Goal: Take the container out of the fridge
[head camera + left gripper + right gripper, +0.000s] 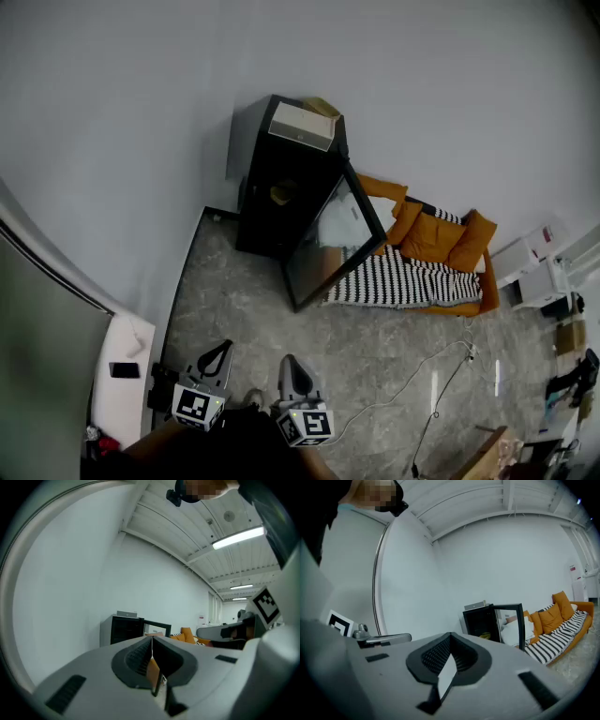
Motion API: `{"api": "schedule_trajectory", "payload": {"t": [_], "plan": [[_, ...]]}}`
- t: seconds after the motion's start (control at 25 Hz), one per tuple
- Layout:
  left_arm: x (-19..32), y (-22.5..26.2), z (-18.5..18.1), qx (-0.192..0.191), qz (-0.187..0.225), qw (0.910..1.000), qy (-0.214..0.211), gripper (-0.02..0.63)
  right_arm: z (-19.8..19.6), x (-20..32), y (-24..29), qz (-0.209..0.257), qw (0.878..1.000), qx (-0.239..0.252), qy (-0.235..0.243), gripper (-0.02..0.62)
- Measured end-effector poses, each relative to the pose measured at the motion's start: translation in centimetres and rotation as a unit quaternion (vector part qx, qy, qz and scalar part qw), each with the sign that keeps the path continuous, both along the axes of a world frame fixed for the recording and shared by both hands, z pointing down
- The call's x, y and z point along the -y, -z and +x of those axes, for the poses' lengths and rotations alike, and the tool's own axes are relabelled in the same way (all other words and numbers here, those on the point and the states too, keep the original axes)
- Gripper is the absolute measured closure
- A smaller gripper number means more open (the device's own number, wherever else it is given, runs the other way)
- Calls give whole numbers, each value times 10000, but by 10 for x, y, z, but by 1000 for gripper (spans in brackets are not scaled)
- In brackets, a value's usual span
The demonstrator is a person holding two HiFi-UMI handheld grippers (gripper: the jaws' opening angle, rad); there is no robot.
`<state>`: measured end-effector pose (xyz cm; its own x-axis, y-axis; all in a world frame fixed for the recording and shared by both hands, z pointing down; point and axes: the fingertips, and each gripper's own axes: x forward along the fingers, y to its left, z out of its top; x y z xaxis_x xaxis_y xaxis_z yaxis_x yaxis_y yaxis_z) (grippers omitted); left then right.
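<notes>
A black fridge [274,192] stands against the far wall with its glass door [330,242] swung open toward me. On a shelf inside sits a small yellowish container [282,194], also visible as the yellowish container [487,635] in the right gripper view. Both grippers hang low and close to my body, well short of the fridge. My left gripper [221,348] is shut with nothing in it, as is my right gripper [290,362]. The left gripper [152,639] points at the fridge [123,629]; the right gripper [450,635] points left of the fridge [483,620].
A cardboard box [302,125] lies on top of the fridge. An orange sofa [433,239] with a striped blanket [403,279] stands right of the open door. A white cable [412,394] trails over the grey floor. A white table [120,367] is at my left.
</notes>
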<state>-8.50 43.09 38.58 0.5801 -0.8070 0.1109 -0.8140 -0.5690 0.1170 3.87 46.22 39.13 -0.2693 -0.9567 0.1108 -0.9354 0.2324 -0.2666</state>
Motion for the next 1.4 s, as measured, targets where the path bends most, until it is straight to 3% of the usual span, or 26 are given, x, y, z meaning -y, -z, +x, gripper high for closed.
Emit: {"api": "schedule_trajectory", "payload": {"t": [0.52,1.12,1.4], "plan": [[3,-7,-21,-25,-49,10000,-70,601,-17,8,0,-38,9999,66,-143,595],[28,-26,-81,-133,-188,9997,-36,601,-55,33,-27,-374,9978,-150,-524,595],[71,-43,-78,-58,-380,9992,129,601,-36,87,-29,-235,9979,-108,-602,595]]}}
